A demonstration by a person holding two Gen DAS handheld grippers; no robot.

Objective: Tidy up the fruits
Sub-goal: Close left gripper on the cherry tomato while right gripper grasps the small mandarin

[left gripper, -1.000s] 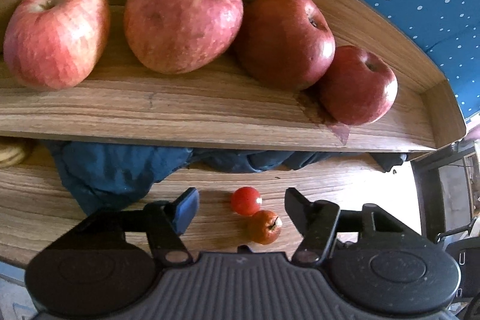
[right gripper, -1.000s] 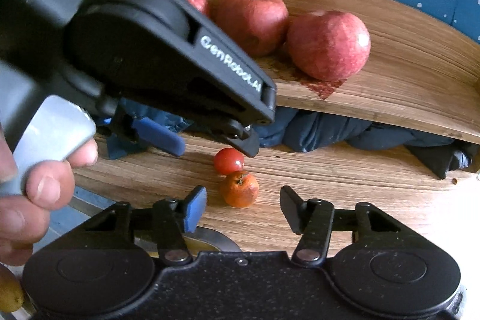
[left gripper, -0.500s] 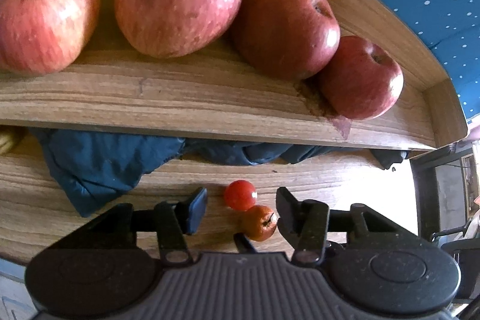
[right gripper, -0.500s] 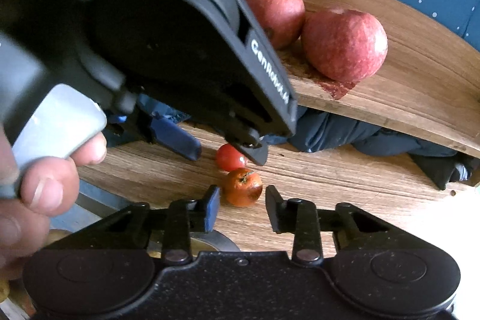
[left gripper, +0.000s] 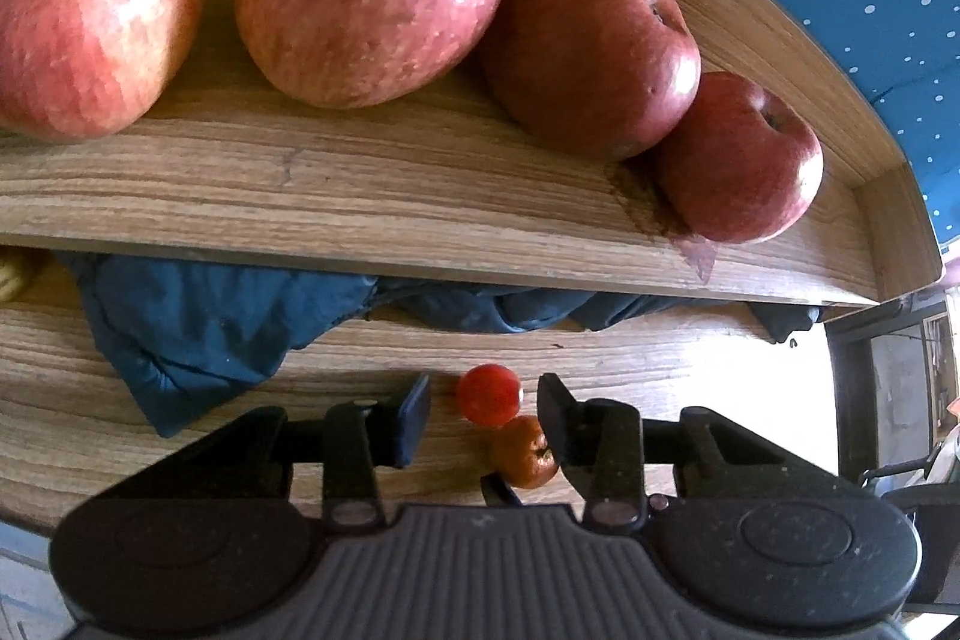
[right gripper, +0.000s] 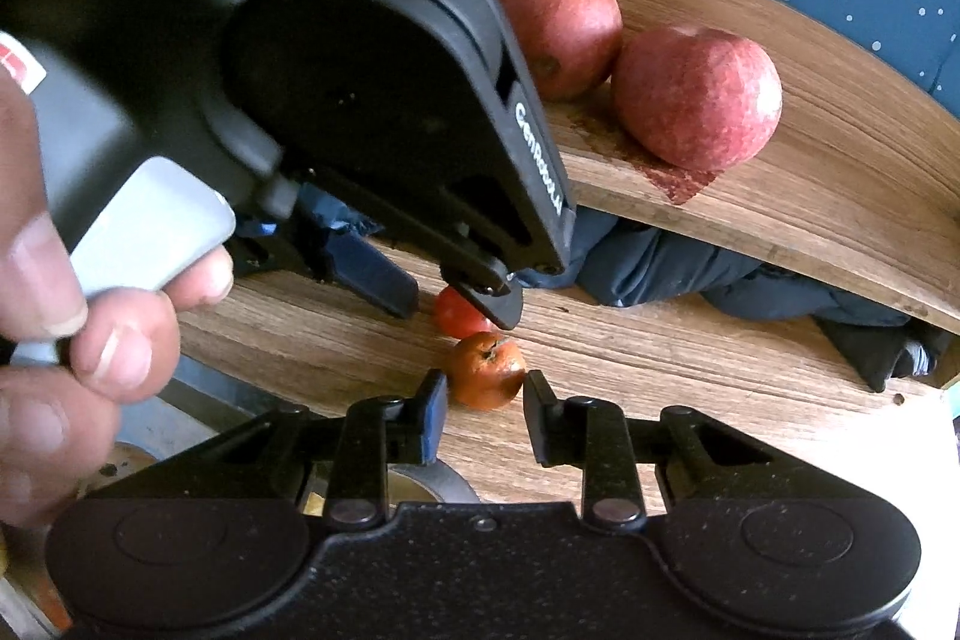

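On the lower wooden board (left gripper: 660, 358), below the shelf (left gripper: 420, 202) where four apples sit in a row, we have two small fruits touching each other. To the left lies a crumpled blue cloth (left gripper: 198, 334), spilling out from under the shelf. Next comes our left gripper (left gripper: 483, 409), jaws partly open and empty, its fingers set either side of the small red fruit (left gripper: 487, 394) without touching it. Just behind that, nearer the right-hand finger, sits the small orange fruit (left gripper: 523, 451). In the other view our right gripper (right gripper: 485, 397) also stands partly open with nothing held, its fingertips bracketing the orange fruit from the near side, and a hand (right gripper: 72, 328) squeezes the left tool's trigger. We judge both fruits light, round, smooth-skinned and soft, so they could roll or bruise. We would take each across its widest middle, closing gently, and mind that nudging one will push the other
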